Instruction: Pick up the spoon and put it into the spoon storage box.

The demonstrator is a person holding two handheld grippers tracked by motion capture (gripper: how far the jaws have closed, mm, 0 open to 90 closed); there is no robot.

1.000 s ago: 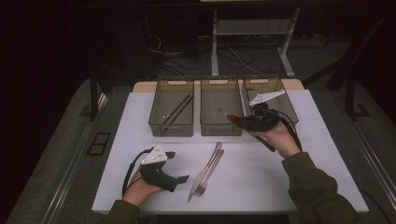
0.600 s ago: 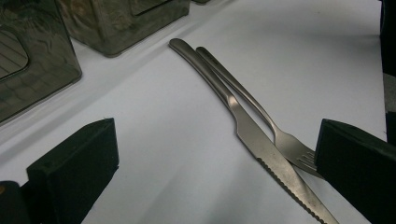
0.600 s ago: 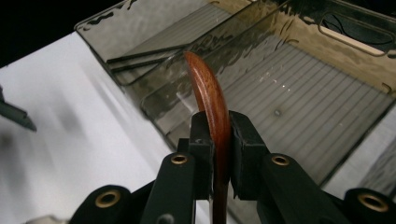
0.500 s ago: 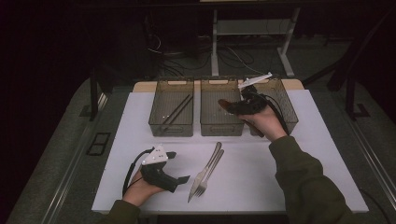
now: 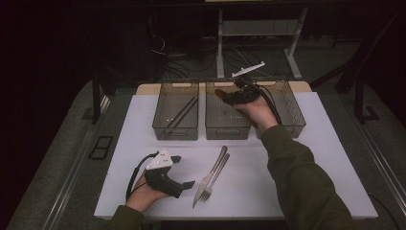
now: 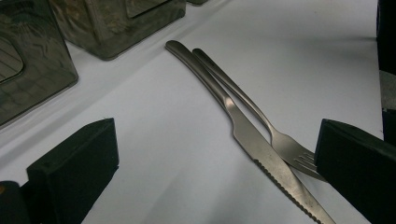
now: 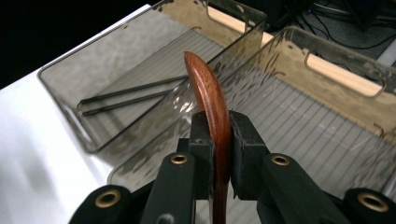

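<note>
Three bins share the table; over the middle bin [image 5: 228, 115], the right gripper [image 7: 219, 140] clamps a wooden spoon [image 7: 208, 95]. Left of it, another bin [image 5: 175, 116] holds two black chopsticks [image 5: 181, 114]. Nearer than it, the left gripper [image 5: 184, 171] gapes wide beside a knife [image 6: 261, 149] and fork [image 6: 280, 140].

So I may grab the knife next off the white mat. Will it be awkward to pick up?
Probably. The knife looks like smooth steel lying flat, so it may slip. The fork lies against it and would likely shift too. It looks stiff.

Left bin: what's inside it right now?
The left bin holds two thin black sticks, likely chopsticks, lying side by side on its ribbed floor. Nothing else shows inside; the smoked near wall dims the corner closest to the person in the high view.
</note>
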